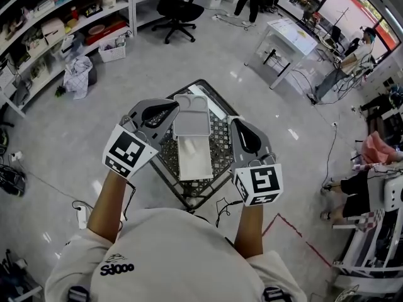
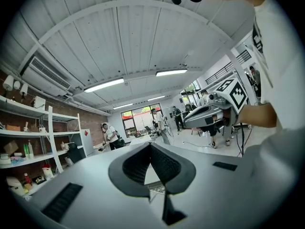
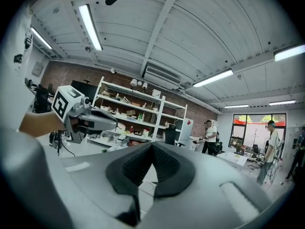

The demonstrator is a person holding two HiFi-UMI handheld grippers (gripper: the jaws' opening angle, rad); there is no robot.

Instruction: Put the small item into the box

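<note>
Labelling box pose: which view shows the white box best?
Head view: the whole open box lies on the mesh table, seen from above. Both gripper views catch only a pale sliver past their jaws.

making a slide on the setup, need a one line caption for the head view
Left gripper and right gripper, tongs shut, flank an open white box on a black mesh table.

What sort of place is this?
Likely a workshop or lab: white open shelves crammed with supplies, a white worktable, and a black swivel office chair.
</note>
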